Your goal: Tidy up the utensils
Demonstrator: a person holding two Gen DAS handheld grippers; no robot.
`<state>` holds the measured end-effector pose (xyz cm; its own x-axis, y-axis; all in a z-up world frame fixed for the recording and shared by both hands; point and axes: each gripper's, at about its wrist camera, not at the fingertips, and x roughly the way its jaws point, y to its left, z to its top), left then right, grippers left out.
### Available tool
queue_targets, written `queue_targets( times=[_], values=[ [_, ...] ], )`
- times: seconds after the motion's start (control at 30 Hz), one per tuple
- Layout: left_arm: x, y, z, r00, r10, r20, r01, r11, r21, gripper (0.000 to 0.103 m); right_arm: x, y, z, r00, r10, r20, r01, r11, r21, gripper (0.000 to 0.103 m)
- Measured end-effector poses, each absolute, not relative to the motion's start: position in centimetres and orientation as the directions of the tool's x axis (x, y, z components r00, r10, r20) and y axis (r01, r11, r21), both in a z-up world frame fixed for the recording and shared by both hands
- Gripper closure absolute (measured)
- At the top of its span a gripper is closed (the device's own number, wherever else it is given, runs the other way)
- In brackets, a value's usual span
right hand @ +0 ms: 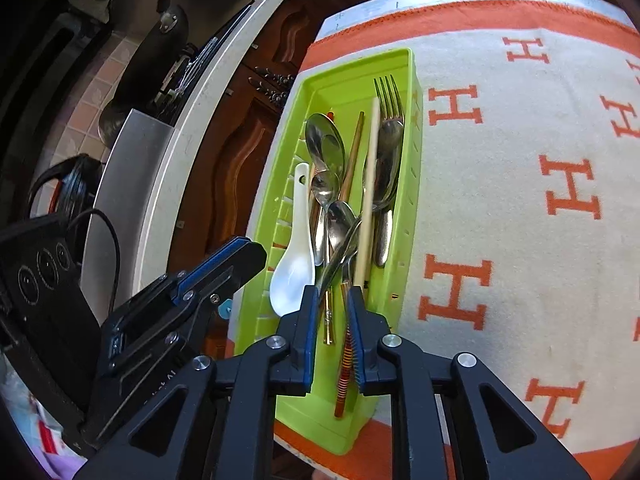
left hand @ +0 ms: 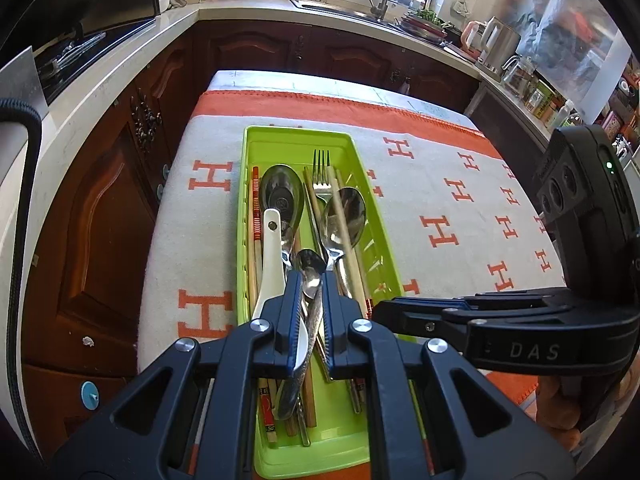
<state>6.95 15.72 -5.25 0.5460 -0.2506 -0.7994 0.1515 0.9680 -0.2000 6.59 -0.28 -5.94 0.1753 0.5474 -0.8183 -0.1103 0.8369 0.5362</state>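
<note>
A lime green tray [left hand: 296, 142] [right hand: 352, 70] lies on the table and holds several utensils: metal spoons, a fork [left hand: 321, 170] [right hand: 389, 98], chopsticks and a white ceramic spoon [left hand: 271, 256] [right hand: 294, 256]. My left gripper [left hand: 312, 286] hovers over the tray's near end, jaws slightly apart around a small metal spoon [left hand: 309, 276] without visibly pinching it. My right gripper [right hand: 332, 296] also hovers over the tray, jaws slightly apart and holding nothing, above a striped chopstick [right hand: 346, 360]. Each gripper shows in the other's view: the right one [left hand: 400, 312] and the left one [right hand: 240, 256].
The table wears a white blanket [left hand: 440, 184] [right hand: 520, 200] with orange H letters and an orange border. Dark wooden cabinets [left hand: 100, 200] and a white counter stand to the left. A sink [left hand: 340, 6], kettle [left hand: 500, 42] and jars line the far counter.
</note>
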Motion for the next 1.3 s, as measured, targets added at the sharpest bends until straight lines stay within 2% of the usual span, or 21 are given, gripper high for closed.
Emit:
queue_targets(
  times=[0.43,0.5,0.57,0.63,0.73,1.03,1.13,1.3],
  values=[
    [5.8,12.9,-5.2,0.514,-0.262,-0.817,0.184,0.964,-0.194,0.094,3.9,-3.3,-3.4,0.256,0.484,-0.837,-0.196,0.874,0.446,0.088],
    [5.5,12.5,-5.2,0.507,-0.262,-0.821,0.185,0.964,-0.193,0.089,3.5,-4.0,-3.1,0.274,0.473,-0.837,-0.196,0.88,0.433,0.088],
    [5.3,12.1,-5.1,0.504,-0.256,-0.825,0.179,0.965,-0.191,0.067,3.1,-5.0,-2.8,0.29,0.464,-0.837,-0.191,0.885,0.424,0.088],
    [4.9,11.6,-4.9,0.514,-0.248,-0.821,0.17,0.968,-0.186,0.054,2.7,-6.0,-2.6,0.309,0.452,-0.837,-0.182,0.892,0.415,0.088],
    [4.4,10.7,-4.6,0.516,-0.248,-0.82,0.177,0.967,-0.182,0.053,1.9,-7.7,-2.0,0.34,0.429,-0.837,-0.171,0.903,0.394,0.088],
    [3.0,6.1,-3.9,0.526,-0.201,-0.827,0.172,0.977,-0.127,0.048,-1.8,-13.5,-0.2,0.453,0.324,-0.83,-0.14,0.946,0.293,0.068],
    [2.5,4.4,-3.5,0.521,-0.214,-0.826,0.179,0.974,-0.139,0.048,-3.4,-15.8,1.0,0.492,0.299,-0.817,-0.114,0.953,0.28,0.065],
    [2.0,1.7,-2.5,0.537,-0.202,-0.819,0.173,0.977,-0.128,0.047,-5.4,-18.6,2.9,0.539,0.274,-0.796,-0.084,0.958,0.273,0.05]
  ],
)
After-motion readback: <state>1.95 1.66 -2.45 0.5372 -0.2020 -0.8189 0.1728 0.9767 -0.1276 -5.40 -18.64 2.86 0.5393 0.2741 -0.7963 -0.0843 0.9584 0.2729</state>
